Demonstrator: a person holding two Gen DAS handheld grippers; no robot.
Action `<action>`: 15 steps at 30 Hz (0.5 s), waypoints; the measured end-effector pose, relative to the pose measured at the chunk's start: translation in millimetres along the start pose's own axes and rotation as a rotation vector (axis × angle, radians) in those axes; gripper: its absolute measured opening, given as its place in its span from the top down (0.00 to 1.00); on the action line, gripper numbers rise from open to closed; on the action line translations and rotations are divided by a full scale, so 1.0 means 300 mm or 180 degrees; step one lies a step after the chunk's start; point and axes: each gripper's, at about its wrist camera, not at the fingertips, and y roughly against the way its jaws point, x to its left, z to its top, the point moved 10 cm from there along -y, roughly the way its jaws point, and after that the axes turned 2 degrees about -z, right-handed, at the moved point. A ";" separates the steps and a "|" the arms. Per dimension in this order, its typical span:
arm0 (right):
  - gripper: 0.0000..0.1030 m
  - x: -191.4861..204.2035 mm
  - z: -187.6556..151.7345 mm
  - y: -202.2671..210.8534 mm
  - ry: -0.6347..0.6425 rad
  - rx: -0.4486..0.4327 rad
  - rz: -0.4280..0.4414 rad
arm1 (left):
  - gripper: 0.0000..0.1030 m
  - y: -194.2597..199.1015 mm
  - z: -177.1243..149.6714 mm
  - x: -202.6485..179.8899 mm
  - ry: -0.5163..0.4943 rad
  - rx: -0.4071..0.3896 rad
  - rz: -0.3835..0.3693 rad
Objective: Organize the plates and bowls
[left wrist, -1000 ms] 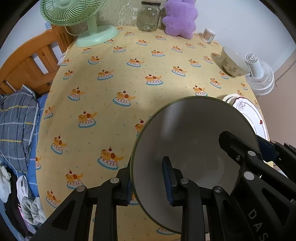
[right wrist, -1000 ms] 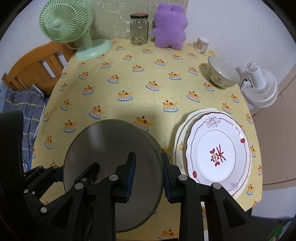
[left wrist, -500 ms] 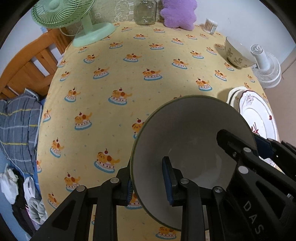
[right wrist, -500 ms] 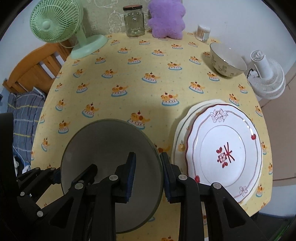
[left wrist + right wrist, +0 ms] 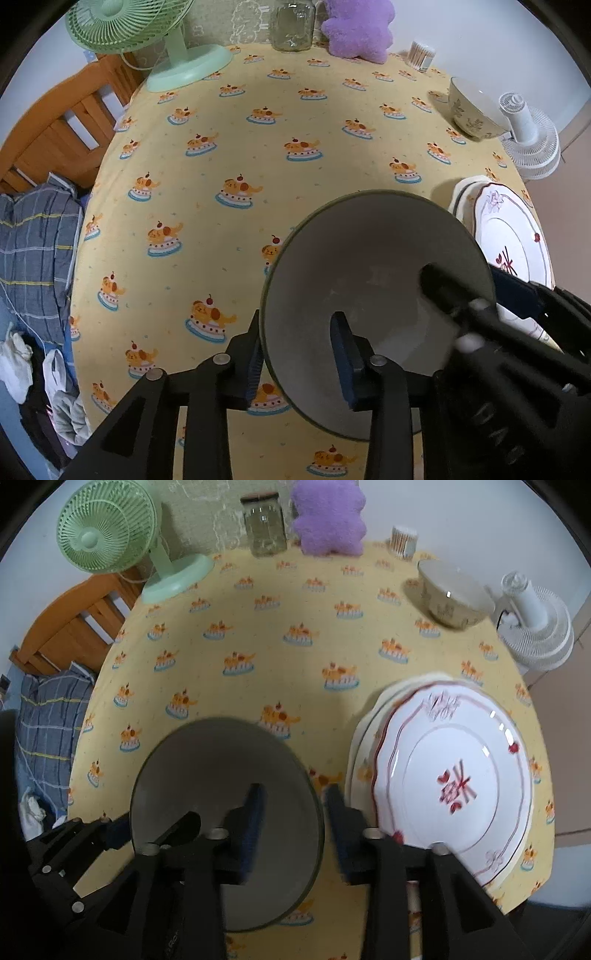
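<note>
A grey bowl with a dark green rim (image 5: 373,266) (image 5: 221,771) is held above the yellow tablecloth near the front edge. My left gripper (image 5: 299,354) is shut on its left rim, one finger inside and one outside. My right gripper (image 5: 293,819) is shut on its right rim and shows blurred in the left wrist view (image 5: 480,325). A stack of white plates (image 5: 450,779) with red trim lies to the right. A floral cream bowl (image 5: 454,598) stands at the back right.
At the back stand a green fan (image 5: 110,535), a glass jar (image 5: 264,528), a purple plush (image 5: 328,517) and a cotton swab holder (image 5: 404,541). A white fan (image 5: 535,624) is off the right edge. A wooden bed frame (image 5: 55,125) is at the left.
Both grippers and the grey bowl have moved forward and right, towards the plate stack. The right gripper is in motion blur.
</note>
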 end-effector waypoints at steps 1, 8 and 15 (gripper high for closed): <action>0.46 0.003 -0.009 -0.001 -0.0023 0.0026 0.0021 | 0.61 0.008 -0.004 -0.004 -0.0006 -0.0027 -0.0044; 0.39 0.034 -0.046 0.042 -0.0048 -0.0050 0.0029 | 0.23 0.067 -0.027 -0.027 -0.0078 -0.0218 -0.0299; 0.39 0.034 -0.058 0.124 -0.0143 -0.0189 -0.0047 | 0.20 0.132 -0.035 -0.024 -0.0079 -0.0285 -0.0432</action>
